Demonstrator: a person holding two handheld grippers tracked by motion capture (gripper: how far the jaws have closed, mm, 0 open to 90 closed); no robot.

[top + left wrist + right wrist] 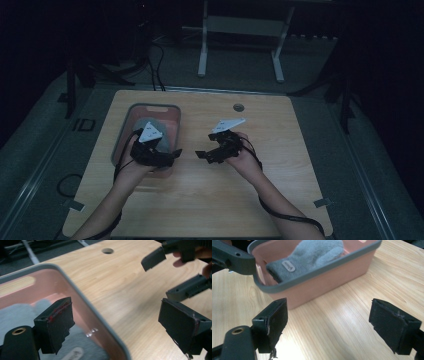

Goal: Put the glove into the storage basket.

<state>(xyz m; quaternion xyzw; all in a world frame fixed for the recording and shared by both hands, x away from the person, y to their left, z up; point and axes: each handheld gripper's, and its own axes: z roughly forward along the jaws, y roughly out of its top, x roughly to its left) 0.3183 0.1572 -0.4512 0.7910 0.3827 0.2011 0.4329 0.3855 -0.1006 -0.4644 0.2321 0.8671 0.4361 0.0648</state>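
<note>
Grey mitten half-hidden in bin

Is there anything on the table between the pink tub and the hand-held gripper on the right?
No, just bare wood. In the high view, the table shows nothing between the pink tub and the right hand-held gripper; the right gripper view agrees.

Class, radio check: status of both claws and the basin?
Left claw open above pink basin. Right claw open over bare table. Grey mitten inside basin. Nothing blocking.
</note>
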